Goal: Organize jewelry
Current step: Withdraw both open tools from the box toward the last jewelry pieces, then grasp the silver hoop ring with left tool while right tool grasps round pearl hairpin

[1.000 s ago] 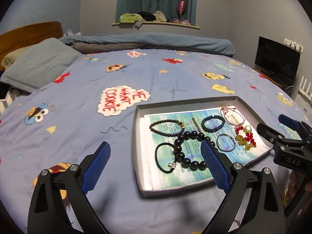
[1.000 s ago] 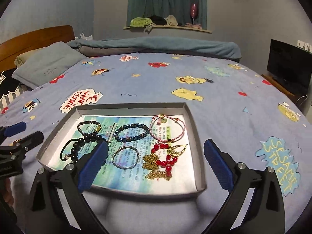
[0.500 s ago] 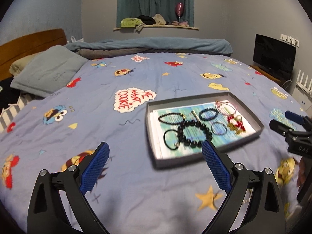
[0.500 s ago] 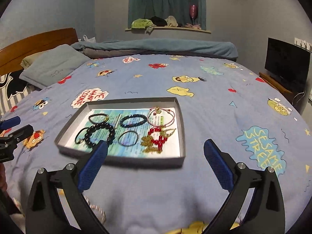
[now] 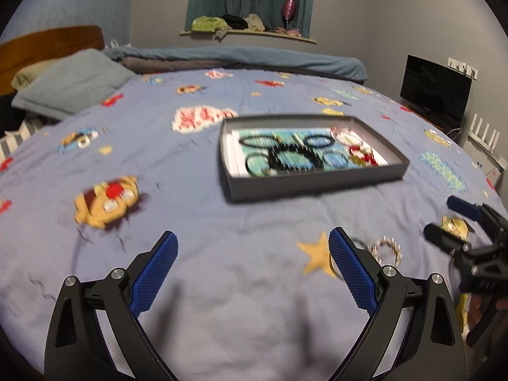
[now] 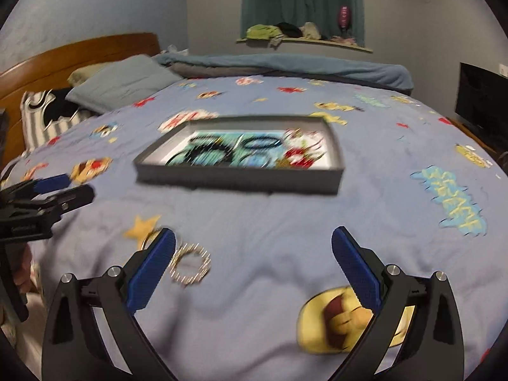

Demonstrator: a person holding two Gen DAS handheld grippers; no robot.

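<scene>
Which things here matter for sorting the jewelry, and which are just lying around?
For the job: grey tray holding bracelets, gold beaded bracelet loose on the bedspread.
Lying about: pillow, folded blanket, television, clothes on the sill.

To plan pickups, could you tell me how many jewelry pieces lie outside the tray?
2: a gold bracelet by the right claw, a thin ring partly hidden behind it; others may be hidden.

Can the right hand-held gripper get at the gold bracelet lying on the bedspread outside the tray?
Probably yes. The right hand-held gripper is open and empty, and the gold bracelet lies loose on the bedspread beside its left finger, nothing over it.
</scene>
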